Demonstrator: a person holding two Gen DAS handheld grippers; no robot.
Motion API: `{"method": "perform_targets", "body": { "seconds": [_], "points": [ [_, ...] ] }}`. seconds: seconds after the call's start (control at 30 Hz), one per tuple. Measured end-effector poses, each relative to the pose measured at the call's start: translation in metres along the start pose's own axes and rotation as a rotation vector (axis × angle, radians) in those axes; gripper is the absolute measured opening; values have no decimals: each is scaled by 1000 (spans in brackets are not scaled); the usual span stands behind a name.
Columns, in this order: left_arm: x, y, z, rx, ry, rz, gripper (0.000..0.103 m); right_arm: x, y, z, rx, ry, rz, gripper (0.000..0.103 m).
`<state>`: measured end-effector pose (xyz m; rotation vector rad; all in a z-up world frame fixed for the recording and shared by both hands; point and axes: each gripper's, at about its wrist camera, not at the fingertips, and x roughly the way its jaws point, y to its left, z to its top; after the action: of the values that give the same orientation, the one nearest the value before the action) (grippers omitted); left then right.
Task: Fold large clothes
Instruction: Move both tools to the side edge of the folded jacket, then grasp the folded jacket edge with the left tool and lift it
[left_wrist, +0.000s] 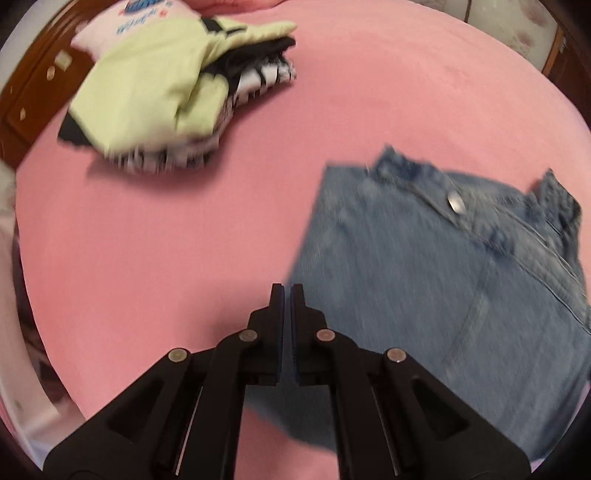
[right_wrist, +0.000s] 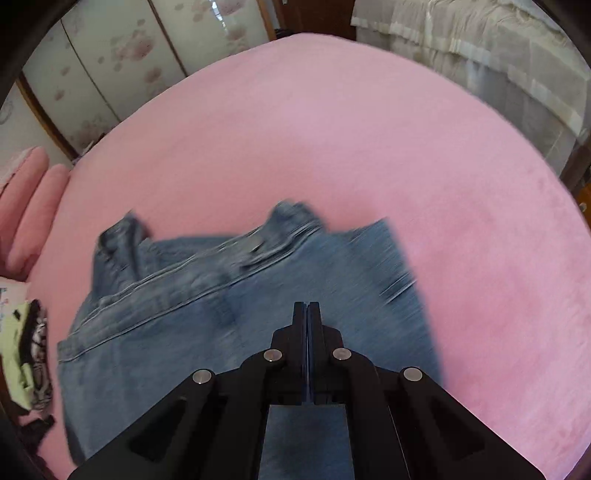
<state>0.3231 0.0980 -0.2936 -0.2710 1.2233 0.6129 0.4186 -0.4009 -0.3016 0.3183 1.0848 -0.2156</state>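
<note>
You are working over the pink bed (right_wrist: 369, 122), which fills both views, with a wardrobe (right_wrist: 122, 55) beyond its far edge and a second, cream-covered bed (right_wrist: 480, 55) to the far right. The jeans (right_wrist: 229, 314) lie on the near part of the bed, already doubled into a broad slab with the waistband and its metal button (left_wrist: 456, 203) at the far end; motion blur hides the finer creases. A stack (left_wrist: 159, 92) of folded clothes, topped by a pale green garment, sits well apart at the far left in the left wrist view, with a pillow (left_wrist: 147, 22) behind it. Your left tool (left_wrist: 287, 288) hangs over the left edge of the jeans with its jaws nearly closed on nothing, only a thin slit between them. Your right tool (right_wrist: 307, 304) hovers over the middle of the jeans, clenched empty. I judge you are between folds: the denim looks half done, and another fold across its length seems due. That would call for opening both tools, dropping to the near corners, pinching through all the layers and carrying them to the waistband evenly, since thick denim may slip or spring back.
</note>
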Motion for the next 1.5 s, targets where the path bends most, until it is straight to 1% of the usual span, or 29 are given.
{"method": "perform_targets", "body": {
  "seconds": [0.07, 0.13, 0.27, 0.33, 0.4, 0.47, 0.5, 0.53, 0.57, 0.6, 0.63, 0.67, 0.7, 0.73, 0.8, 0.87, 0.93, 0.97, 1.0, 1.07, 1.1, 1.13, 1.23, 1.27, 1.33, 1.37, 1.43, 1.47, 1.5],
  "points": [
    [0, 4, -17, -39, 43, -40, 1, 2, 24, -15, -10, 35, 68, 0],
    [-4, 5, -41, -75, 74, -60, 1, 6, 54, -30, -28, 86, 136, 0],
    [-14, 11, -78, -99, 75, -101, 1, 16, 102, -57, -38, 177, 236, 0],
    [-20, 13, -92, -104, 91, -107, 1, 26, 123, -74, -79, 204, 253, 0],
    [-16, 18, -100, -116, 125, -117, 1, 32, 136, -83, -106, 223, 249, 0],
    [-11, 22, -105, -127, 150, -114, 1, 40, 146, -94, -130, 260, 234, 0],
    [-10, 25, -107, -135, 156, -108, 2, 48, 151, -100, -157, 282, 206, 0],
    [-9, 27, -109, -144, 159, -107, 2, 52, 156, -108, -212, 280, 173, 0],
    [-8, 31, -111, -159, 165, -110, 2, 54, 160, -111, -259, 265, 161, 0],
    [-6, 34, -114, -177, 178, -118, 5, 55, 165, -115, -305, 254, 144, 0],
    [-5, 36, -117, -192, 188, -127, 17, 54, 170, -118, -336, 247, 125, 0],
    [-4, 39, -120, -208, 198, -148, 27, 54, 173, -119, -337, 247, 110, 0],
    [-1, 41, -122, -225, 207, -175, 50, 55, 175, -120, -328, 250, 103, 0],
    [-1, 43, -124, -235, 212, -198, 60, 57, 178, -121, -331, 254, 97, 0],
    [-2, 47, -128, -251, 215, -251, 60, 58, 182, -124, -359, 253, 95, 0],
    [1, 49, -131, -270, 244, -318, 61, 59, 185, -126, -361, 253, 101, 0],
    [9, 55, -131, -334, 304, -399, 62, 57, 177, -122, -337, 272, 111, 0],
    [15, 59, -129, -375, 348, -442, 62, 56, 173, -118, -317, 291, 120, 0],
    [19, 64, -128, -422, 374, -488, 62, 60, 170, -113, -299, 310, 131, 0],
    [23, 73, -121, -497, 372, -539, 67, 68, 162, -103, -253, 344, 161, 0],
    [26, 76, -116, -514, 369, -545, 71, 69, 158, -101, -237, 353, 173, 0],
    [32, 79, -112, -523, 367, -546, 72, 71, 154, -100, -207, 361, 190, 0],
    [49, 85, -100, -566, 377, -527, 72, 72, 143, -96, -124, 378, 216, 0],
    [61, 88, -91, -582, 377, -531, 72, 72, 142, -95, -114, 381, 218, 0],
    [73, 89, -85, -595, 387, -549, 72, 71, 141, -95, -109, 374, 211, 0],
    [82, 89, -75, -596, 390, -556, 72, 68, 140, -95, -104, 367, 205, 0],
    [92, 91, -69, -609, 378, -582, 72, 67, 140, -97, -89, 351, 188, 0],
    [95, 92, -67, -616, 370, -597, 71, 67, 142, -101, -86, 345, 180, 0],
    [97, 95, -63, -626, 350, -620, 63, 67, 144, -103, -83, 337, 170, 0]
  ]
}}
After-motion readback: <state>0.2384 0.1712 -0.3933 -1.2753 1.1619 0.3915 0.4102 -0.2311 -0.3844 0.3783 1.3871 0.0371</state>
